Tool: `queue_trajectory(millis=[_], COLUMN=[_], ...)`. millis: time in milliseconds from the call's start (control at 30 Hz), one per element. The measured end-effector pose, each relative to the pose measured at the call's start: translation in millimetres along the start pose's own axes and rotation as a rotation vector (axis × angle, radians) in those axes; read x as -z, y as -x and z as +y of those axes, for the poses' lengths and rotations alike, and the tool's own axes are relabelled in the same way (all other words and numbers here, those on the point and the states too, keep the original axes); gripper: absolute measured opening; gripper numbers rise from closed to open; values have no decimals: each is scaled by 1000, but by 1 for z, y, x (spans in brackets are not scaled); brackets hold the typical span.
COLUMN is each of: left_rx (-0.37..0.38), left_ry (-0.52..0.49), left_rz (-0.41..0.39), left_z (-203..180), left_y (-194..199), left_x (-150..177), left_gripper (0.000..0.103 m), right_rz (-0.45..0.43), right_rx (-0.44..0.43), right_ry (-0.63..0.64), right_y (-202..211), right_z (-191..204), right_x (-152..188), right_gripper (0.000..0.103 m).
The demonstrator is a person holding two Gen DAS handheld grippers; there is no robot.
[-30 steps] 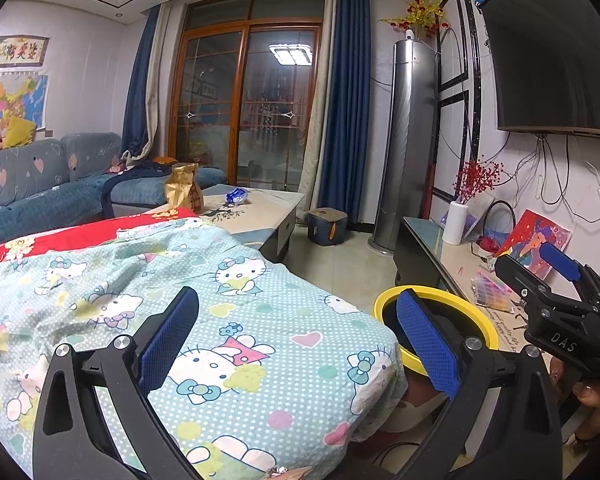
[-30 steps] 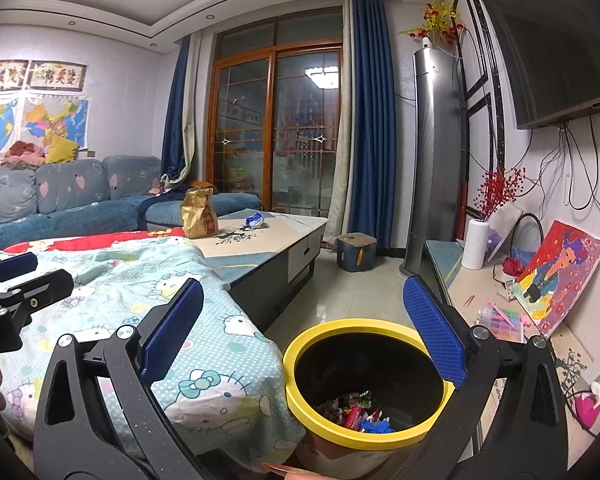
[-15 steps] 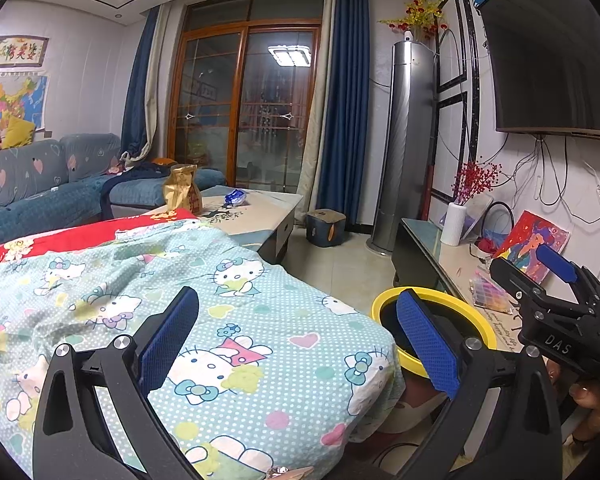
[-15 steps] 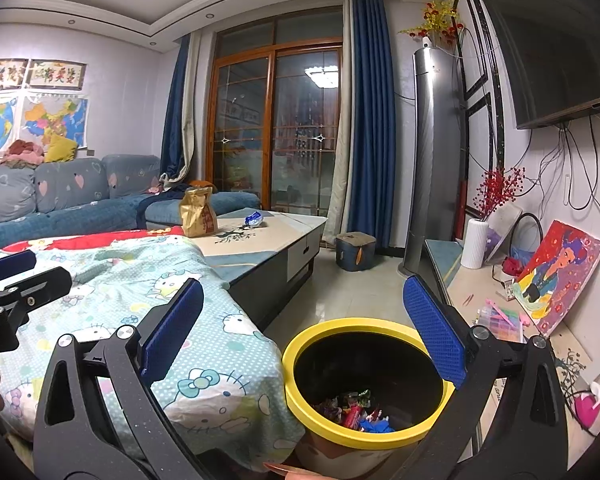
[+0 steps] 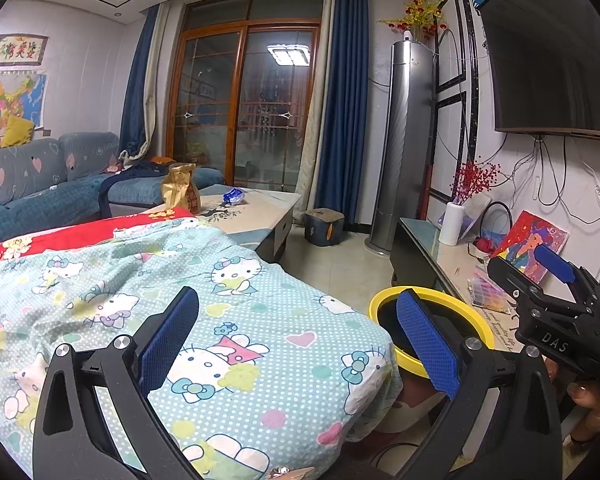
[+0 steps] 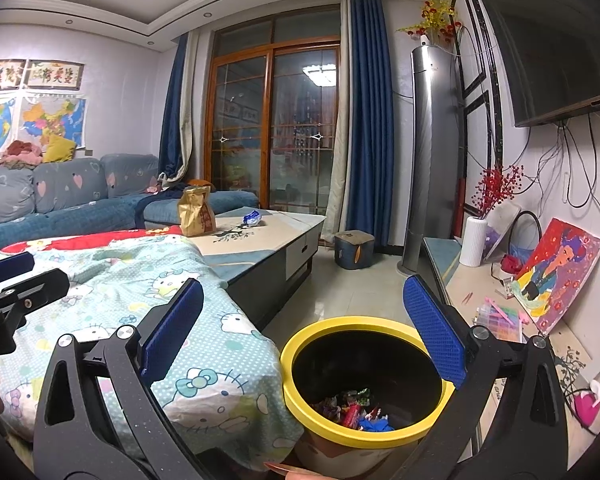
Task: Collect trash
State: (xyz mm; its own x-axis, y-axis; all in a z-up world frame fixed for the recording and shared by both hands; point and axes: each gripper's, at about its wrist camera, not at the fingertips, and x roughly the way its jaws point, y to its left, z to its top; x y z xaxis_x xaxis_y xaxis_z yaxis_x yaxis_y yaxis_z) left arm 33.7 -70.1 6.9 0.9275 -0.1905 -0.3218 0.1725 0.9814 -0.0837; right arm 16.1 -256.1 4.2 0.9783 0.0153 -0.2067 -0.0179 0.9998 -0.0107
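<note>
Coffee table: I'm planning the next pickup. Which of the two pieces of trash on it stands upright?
The brown paper bag stands upright near the table's sofa-side edge; the blue-and-white wrapper lies crumpled and flat beside it.

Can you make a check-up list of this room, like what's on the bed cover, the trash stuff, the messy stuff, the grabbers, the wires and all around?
Surface: Hello Kitty blanket, no trash seen on it.
Job's things: yellow-rimmed bin beside the blanket, candy wrappers at its bottom.
Clutter: brown paper bag and blue wrapper on the coffee table.
Grippers: left gripper open, empty; right gripper open, empty, above the bin.
Cables: wires hang under the TV.
Surroundings: sofa, blue curtains, painting.
</note>
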Motion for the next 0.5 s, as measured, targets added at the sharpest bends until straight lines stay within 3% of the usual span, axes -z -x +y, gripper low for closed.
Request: queue_trajectory(millis=[500], left_rx=[-1], left_ry=[17], left_rz=[13], left_z=[-2], left_y=[-1], left_x=[3], left_gripper=[97], right_rz=[7], right_rx=[-1], right_ry=[-1], right_y=[0], right_z=[-2], right_x=[1], right_gripper=[92])
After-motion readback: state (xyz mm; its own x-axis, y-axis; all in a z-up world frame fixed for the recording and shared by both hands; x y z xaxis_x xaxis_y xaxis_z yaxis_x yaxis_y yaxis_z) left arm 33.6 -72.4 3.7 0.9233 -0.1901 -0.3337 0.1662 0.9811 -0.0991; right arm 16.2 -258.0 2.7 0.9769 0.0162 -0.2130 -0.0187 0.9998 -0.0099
